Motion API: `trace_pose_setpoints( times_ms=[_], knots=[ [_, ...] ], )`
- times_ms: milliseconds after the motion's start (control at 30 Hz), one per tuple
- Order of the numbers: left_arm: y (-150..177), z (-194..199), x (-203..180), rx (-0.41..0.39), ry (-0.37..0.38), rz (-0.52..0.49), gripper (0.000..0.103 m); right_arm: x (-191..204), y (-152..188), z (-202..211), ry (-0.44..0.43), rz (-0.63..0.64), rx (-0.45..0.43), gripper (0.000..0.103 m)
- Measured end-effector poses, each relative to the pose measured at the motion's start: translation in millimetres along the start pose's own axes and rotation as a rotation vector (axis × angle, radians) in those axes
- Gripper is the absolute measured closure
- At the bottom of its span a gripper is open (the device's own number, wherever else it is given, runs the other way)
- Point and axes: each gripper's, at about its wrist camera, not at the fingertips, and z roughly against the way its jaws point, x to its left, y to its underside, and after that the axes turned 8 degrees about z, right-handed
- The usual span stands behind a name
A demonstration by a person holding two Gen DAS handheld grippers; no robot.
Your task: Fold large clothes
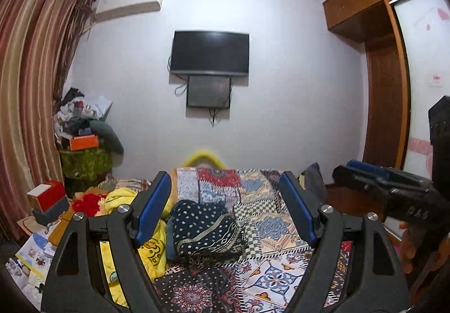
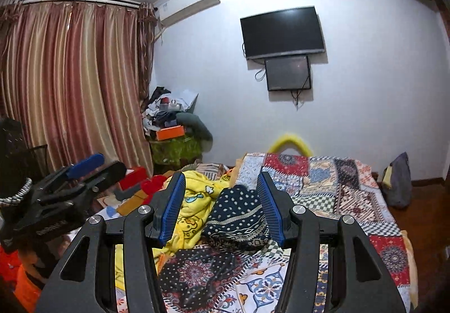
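Observation:
A folded dark-blue garment with white dots and a patterned band [image 1: 205, 231] lies on the patchwork bedspread [image 1: 253, 192]; it also shows in the right wrist view [image 2: 239, 217]. My left gripper [image 1: 225, 206] is open and empty, held above the bed with the garment between and beyond its fingers. My right gripper [image 2: 222, 206] is open and empty, also above the bed in front of the garment. Each gripper shows from the side in the other's view: the right gripper [image 1: 365, 175] and the left gripper [image 2: 84, 166].
A yellow cartoon-print blanket [image 1: 146, 245] is bunched to the left of the garment, also in the right wrist view [image 2: 194, 209]. Boxes and papers [image 1: 47, 200] sit left of the bed. A clutter pile [image 1: 84, 133] stands by the curtain. A wardrobe [image 1: 388, 88] is at right.

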Motion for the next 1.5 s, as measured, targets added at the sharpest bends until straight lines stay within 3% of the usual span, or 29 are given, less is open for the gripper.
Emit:
trace_pose_setpoints(
  times_ms=[167,300,367,533,1500],
  knots=[
    [5.0,18.5,-9.2,-0.031,-0.014,-0.002,0.024,6.4,4.1,9.0,0.038,0.005,-0.029,0.041],
    [9.0,22.1,-9.6,-0.040,-0.034,0.007,0.007,7.8,4.6,10.2,0.082,0.008,-0.037,0.026],
    [9.9,21.8,-7.1,-0.036,-0.032,0.020,0.006,7.1,3.7,9.2,0.106,0.007,-0.037,0.017],
    [12.9,21.9,-5.8,-0.033,-0.051,0.020,0.002,2.7,6.4,7.6,0.137,-0.022,-0.024,0.013],
    [21.2,15.7,-2.3,-0.010,-0.078,0.021,0.001,5.2,9.0,12.8,0.152,0.000,0.002,0.009]
  ],
)
